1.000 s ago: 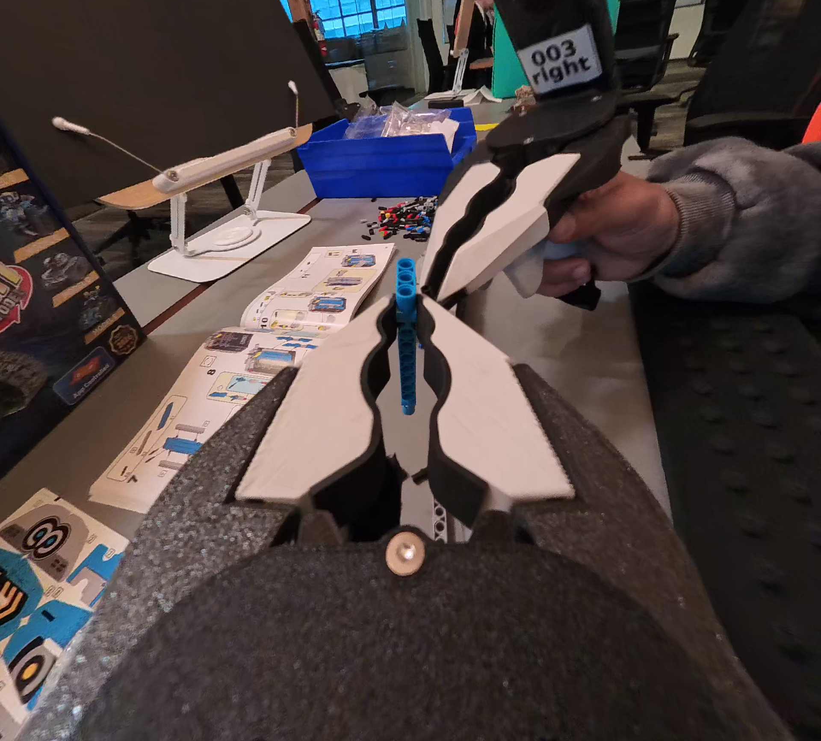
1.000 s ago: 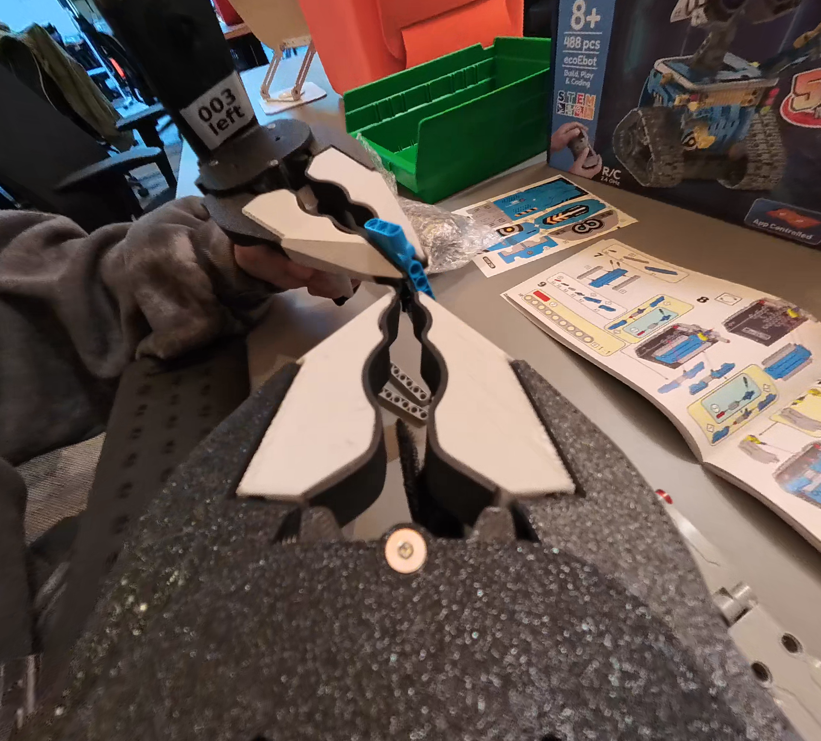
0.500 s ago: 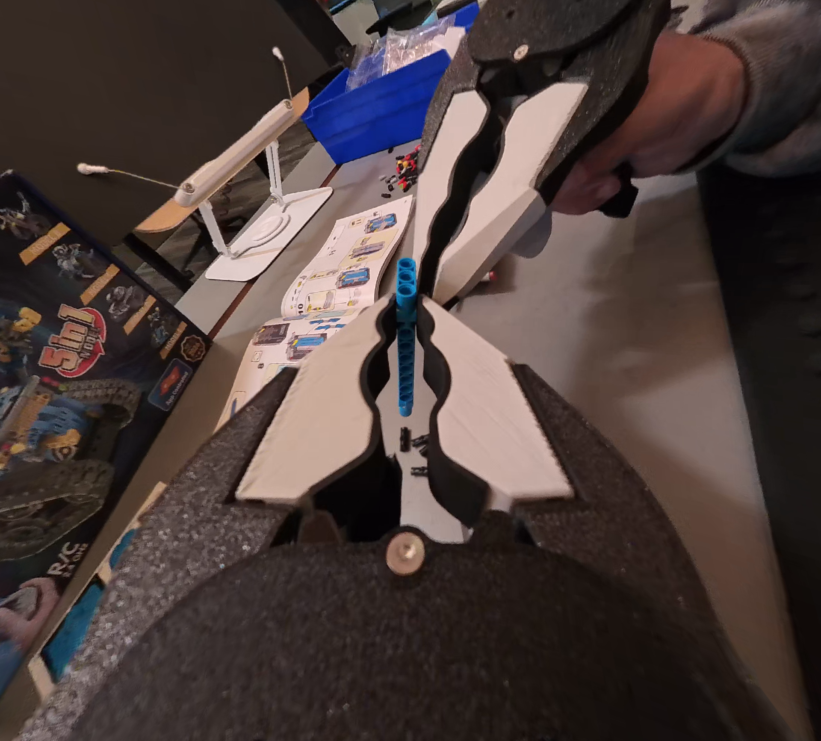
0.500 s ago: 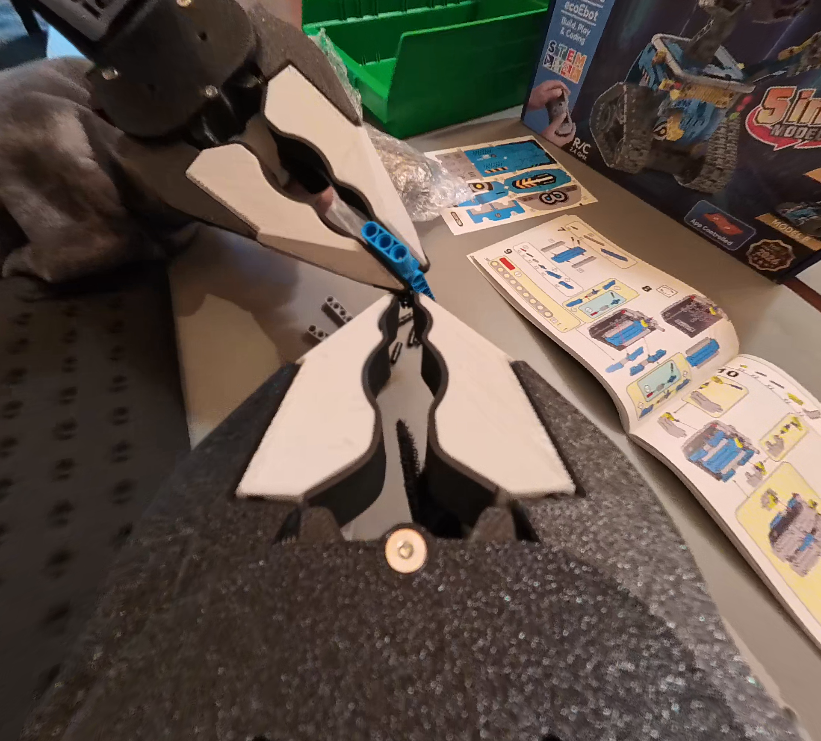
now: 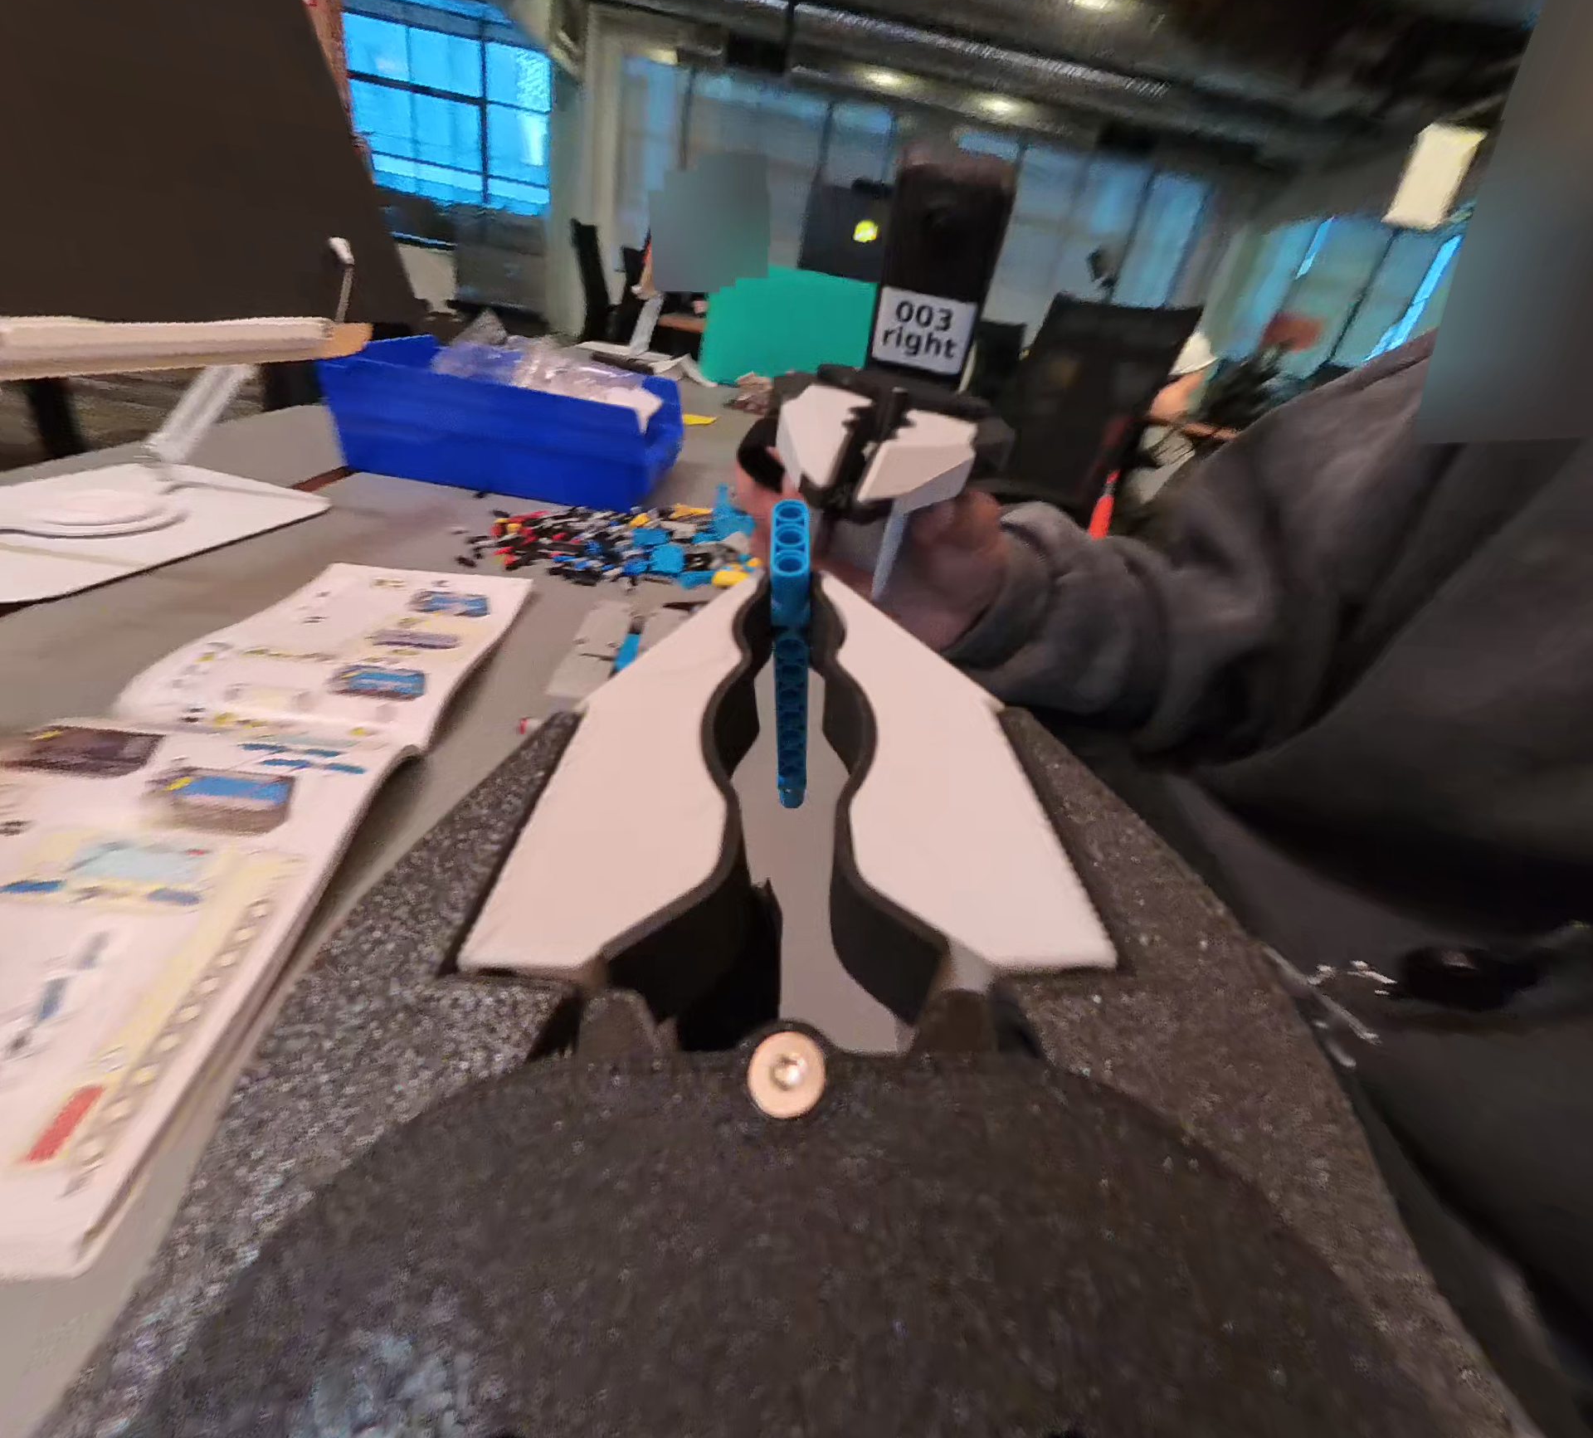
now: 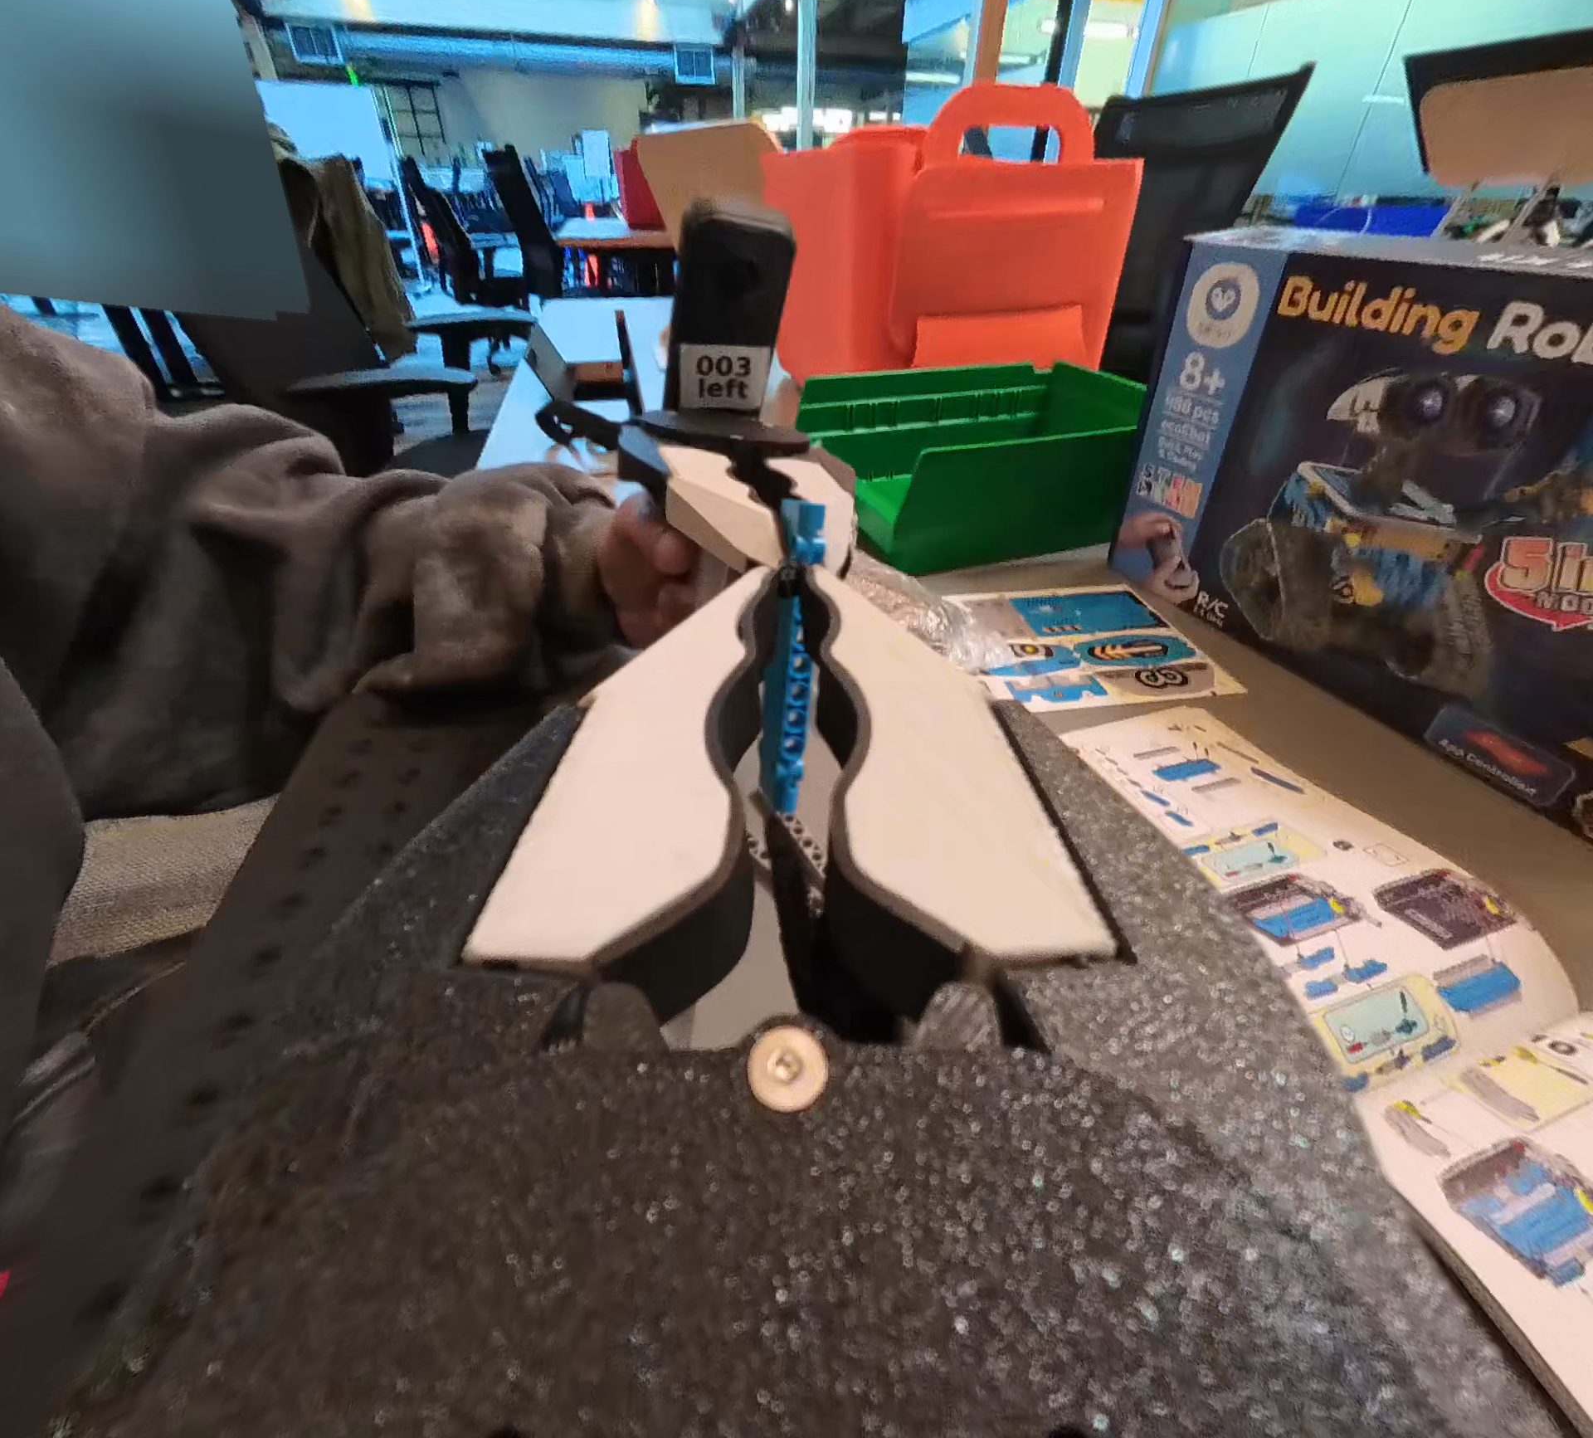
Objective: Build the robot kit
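On your left, the open instruction booklet (image 5: 259,707) lies flat on the worktop (image 5: 431,526), pages up where you can read them. Behind it the blue bin (image 5: 500,440) holds clear bags, and a pile of small loose parts (image 5: 621,547) is spread in front of it, within reach. In the middle, your left gripper (image 5: 789,603) has its jaws clamped on a blue beam (image 5: 789,672), which stands upright between them with its holed end poking out past the tips, probably so that end stays free to work on. Just beyond it is your right gripper (image 5: 862,465), facing back toward you. In the right wrist view its jaws are together on something small and dark at the tips, right against the beam's lower part; what it is I cannot tell. Further right sit the green bin (image 6: 974,465), the sticker sheet (image 6: 1095,655) and the toy box (image 6: 1396,517), stood upright at the worktop's edge.
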Motion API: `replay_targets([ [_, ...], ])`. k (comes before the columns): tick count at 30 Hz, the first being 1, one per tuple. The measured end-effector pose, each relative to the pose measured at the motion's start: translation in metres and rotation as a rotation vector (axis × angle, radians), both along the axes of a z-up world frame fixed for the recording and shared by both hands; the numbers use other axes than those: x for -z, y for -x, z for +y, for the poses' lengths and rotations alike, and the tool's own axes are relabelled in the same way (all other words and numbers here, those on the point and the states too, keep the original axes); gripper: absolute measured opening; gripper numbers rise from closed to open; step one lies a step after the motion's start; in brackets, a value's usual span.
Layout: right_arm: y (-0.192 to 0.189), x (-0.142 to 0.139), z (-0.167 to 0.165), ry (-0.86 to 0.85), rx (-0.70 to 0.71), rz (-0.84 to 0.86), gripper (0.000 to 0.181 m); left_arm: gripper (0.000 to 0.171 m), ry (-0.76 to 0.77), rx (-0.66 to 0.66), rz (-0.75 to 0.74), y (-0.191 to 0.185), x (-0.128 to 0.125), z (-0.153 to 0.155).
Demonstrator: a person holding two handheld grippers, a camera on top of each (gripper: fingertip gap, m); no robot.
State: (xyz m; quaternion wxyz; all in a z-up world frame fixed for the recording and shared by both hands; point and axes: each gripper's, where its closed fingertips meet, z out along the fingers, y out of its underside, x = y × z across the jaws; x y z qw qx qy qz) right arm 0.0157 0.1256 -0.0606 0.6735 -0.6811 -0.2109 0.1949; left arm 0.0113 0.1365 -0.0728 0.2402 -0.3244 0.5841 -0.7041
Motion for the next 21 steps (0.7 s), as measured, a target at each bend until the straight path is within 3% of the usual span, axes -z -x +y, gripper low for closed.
replay_targets([
  [4,0.006,0.007,0.004,0.04,-0.008,0.006,0.002,0.006,0.072,0.061,-0.004,0.004,-0.004,-0.005],
  [11,0.007,0.015,0.007,0.08,-0.022,0.018,0.003,0.006,0.051,0.075,0.021,0.003,0.003,-0.008],
  [21,0.011,0.028,-0.001,0.113,-0.074,-0.14,0.003,0.005,0.098,0.181,0.141,0.006,0.016,-0.018],
])
